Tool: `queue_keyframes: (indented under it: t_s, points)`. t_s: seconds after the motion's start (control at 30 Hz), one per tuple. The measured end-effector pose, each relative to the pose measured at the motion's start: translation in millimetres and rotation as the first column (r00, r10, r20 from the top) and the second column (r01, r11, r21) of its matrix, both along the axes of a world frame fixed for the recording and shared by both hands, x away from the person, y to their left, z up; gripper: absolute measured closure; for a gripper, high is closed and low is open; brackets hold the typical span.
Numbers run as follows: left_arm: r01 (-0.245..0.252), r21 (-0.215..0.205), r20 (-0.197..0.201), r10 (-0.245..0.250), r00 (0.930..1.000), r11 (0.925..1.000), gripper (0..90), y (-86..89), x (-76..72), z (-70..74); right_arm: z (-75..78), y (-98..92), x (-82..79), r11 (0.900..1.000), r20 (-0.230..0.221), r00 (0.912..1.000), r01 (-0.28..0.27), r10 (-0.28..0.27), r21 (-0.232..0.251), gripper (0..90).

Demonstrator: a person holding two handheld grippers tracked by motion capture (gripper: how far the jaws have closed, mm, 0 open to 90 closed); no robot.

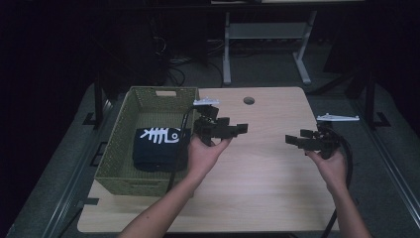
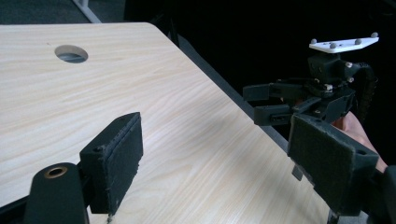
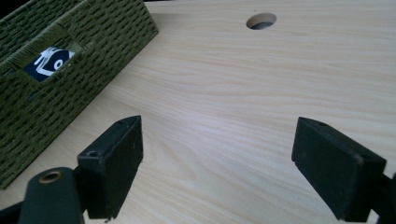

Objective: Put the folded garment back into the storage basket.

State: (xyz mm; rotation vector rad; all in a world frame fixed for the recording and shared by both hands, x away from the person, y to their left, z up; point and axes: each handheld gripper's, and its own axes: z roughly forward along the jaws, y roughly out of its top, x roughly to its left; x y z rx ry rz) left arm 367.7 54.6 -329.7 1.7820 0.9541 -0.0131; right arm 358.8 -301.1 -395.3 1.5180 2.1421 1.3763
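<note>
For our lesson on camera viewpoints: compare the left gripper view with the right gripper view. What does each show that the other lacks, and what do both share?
Left gripper view alone: the right gripper, open, with its grey plate, held at the table's edge against a dark background.

Right gripper view alone: the green basket, with a dark cloth bearing a white print seen through its handle slot.

Both: the wooden table, its round hole, and a pair of open black jaws in front.

smooth pale wood-grain table [image 3: 261,93], rough woven green basket [image 3: 70,70], matt cloth inside.
</note>
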Motion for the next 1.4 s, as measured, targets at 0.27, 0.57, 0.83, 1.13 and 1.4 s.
queue_keyframes:
  t_s: [0.27,0.57,0.83,1.13,1.4]
  points:
    - [0.009,0.001,-0.006,-0.009,0.9999,1.0000,17.8,-14.2,-1.3,-10.5,-11.3,-14.3,-5.5,1.000,-0.015,0.9998,0.016,-0.016,0.010,16.0]
    - [0.013,0.001,-0.020,-0.013,0.9997,0.9999,17.8,-22.5,-3.5,-25.8,-21.0,-27.5,-12.0,0.999,-0.023,0.9993,0.031,-0.031,0.010,16.0]
    - [0.029,0.001,-0.034,-0.029,0.9990,0.9996,17.8,-29.2,-8.0,-42.0,-34.7,-41.1,-20.9,0.998,-0.044,0.9973,0.059,-0.058,0.007,16.0]
    - [0.040,-0.011,-0.054,-0.041,0.9977,0.9991,17.9,-32.3,-14.6,-55.4,-41.7,-48.8,-29.1,0.997,-0.053,0.9957,0.077,-0.077,-0.003,16.0]
    - [0.064,0.011,-0.059,-0.063,0.9963,0.9979,17.9,-36.9,-21.2,-67.8,-47.4,-52.3,-38.3,0.996,-0.060,0.9943,0.087,-0.088,-0.005,16.1]
